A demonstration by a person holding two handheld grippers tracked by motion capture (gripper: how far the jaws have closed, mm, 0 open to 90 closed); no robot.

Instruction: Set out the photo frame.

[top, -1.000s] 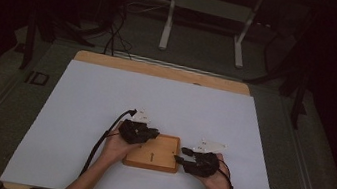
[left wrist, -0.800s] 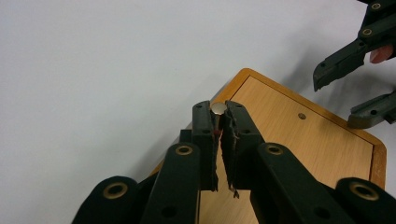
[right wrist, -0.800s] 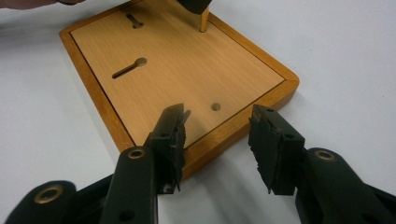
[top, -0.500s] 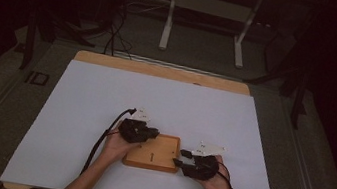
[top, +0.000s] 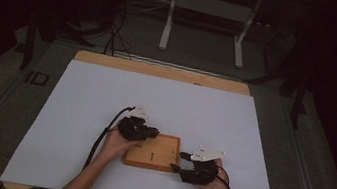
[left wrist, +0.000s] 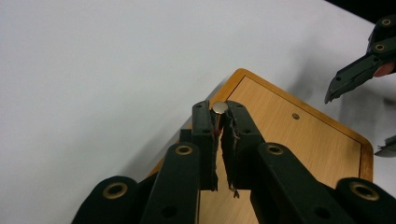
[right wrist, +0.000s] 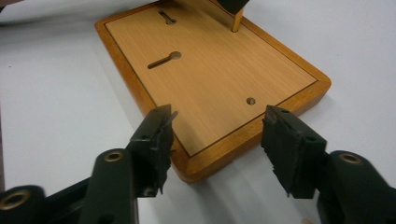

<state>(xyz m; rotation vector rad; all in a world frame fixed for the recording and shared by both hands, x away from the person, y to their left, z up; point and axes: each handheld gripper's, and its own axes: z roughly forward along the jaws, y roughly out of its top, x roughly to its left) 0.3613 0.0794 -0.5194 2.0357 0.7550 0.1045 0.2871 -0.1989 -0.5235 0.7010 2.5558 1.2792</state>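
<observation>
Basically we read the step as fitting a small peg (left wrist: 219,108) into the wooden board (top: 153,151): the left hand-held gripper (left wrist: 218,122) is clamped on the peg's shaft at the board's corner, so that the round pale metal-looking head sits just above the jaw tips. In the right gripper view the peg's brass-coloured shaft (right wrist: 237,21) stands about upright, meeting the board's top near its far edge; whether it is seated in a hole we cannot tell. The board lies flat on the white sheet that covers the bench (top: 110,63), near the front edge, between the two hands. It looks like light wood with a darker rounded border and a thin inlay line, two keyhole slots (right wrist: 164,59) and a small round hole (right wrist: 251,100) near the corner facing the right hand-held gripper (right wrist: 217,137). That gripper has just been opening; its jaws stand apart either side of the board's near corner, pads off the wood, nothing pinched. Next move, as we judge it: the right jaws must close on the board's edge to steady it, or pull clear, while the left presses or twists the peg straight down without tilting it. We'd guess the risk is the board sliding on the smooth sheet if left unheld.
</observation>
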